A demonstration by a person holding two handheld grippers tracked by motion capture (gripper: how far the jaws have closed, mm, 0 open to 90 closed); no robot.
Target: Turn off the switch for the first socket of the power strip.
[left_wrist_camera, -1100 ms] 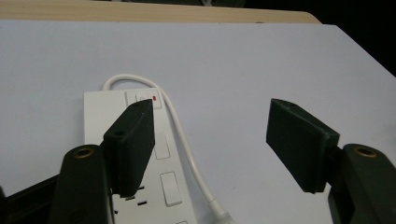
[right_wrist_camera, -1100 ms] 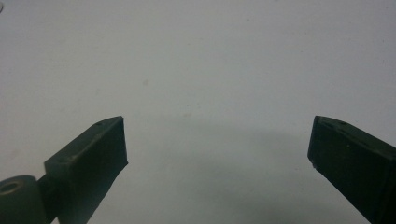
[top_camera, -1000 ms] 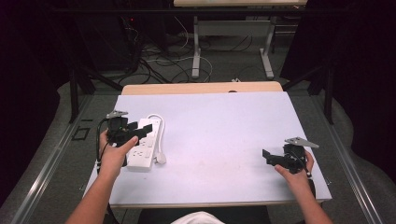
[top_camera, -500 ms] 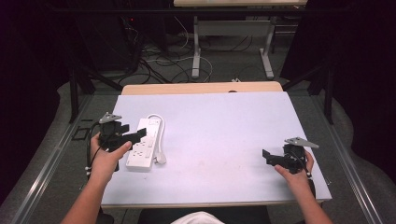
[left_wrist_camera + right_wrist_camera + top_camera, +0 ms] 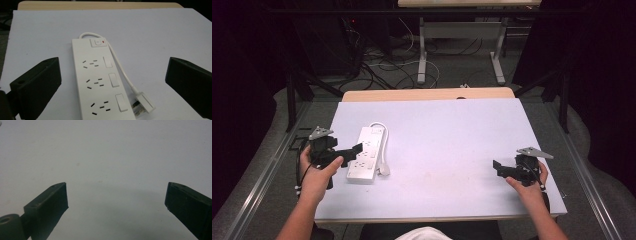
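High view: a white power strip lies near the left edge of the table, long axis running near to far, its cord looped along its right side and ending in a plug at the near end. The left tool sits just beside the strip's left side, tips pointing at it; the right tool rests well apart at the near right of the table.

Left gripper view: the left tool's jaws stand wide apart with nothing between them, the power strip centred ahead. Its three sockets, three switches and a main switch at the far end show clearly. A good grasp probably means closing across the narrow width of the body, keeping the cord outside the jaws so it does not get pinched.

Right gripper view: the right tool's jaws are spread wide over bare table, holding nothing.
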